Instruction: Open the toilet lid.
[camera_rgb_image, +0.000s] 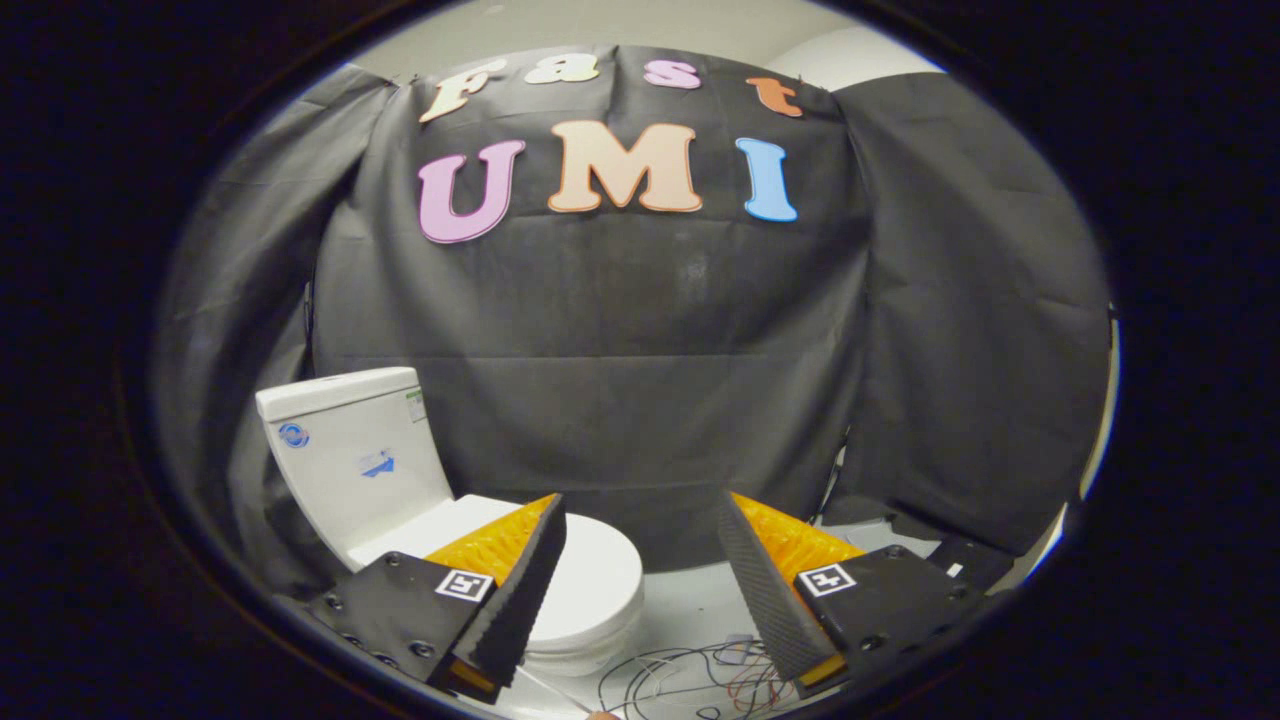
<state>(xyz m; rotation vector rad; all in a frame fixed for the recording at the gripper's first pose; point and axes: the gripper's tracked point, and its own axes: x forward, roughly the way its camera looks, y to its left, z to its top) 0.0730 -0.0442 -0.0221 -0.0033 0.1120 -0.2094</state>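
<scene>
Jaws stand wide apart, holding nothing; the gripper (640, 570) hangs in the air. The toilet (400, 500) sits beyond the left finger, its lid (600, 575) down, partly hidden behind that finger. Loose wires (700, 680) lie on the floor between the fingers.

My tool (640, 560) hangs with its fingers spread apart, nothing between them. The toilet lid (590, 580) lies down just beyond my left finger (520, 590), the cistern (350, 455) behind it. Loose wires (690, 680) sprawl on the floor (690, 605) between the fingers.
</scene>
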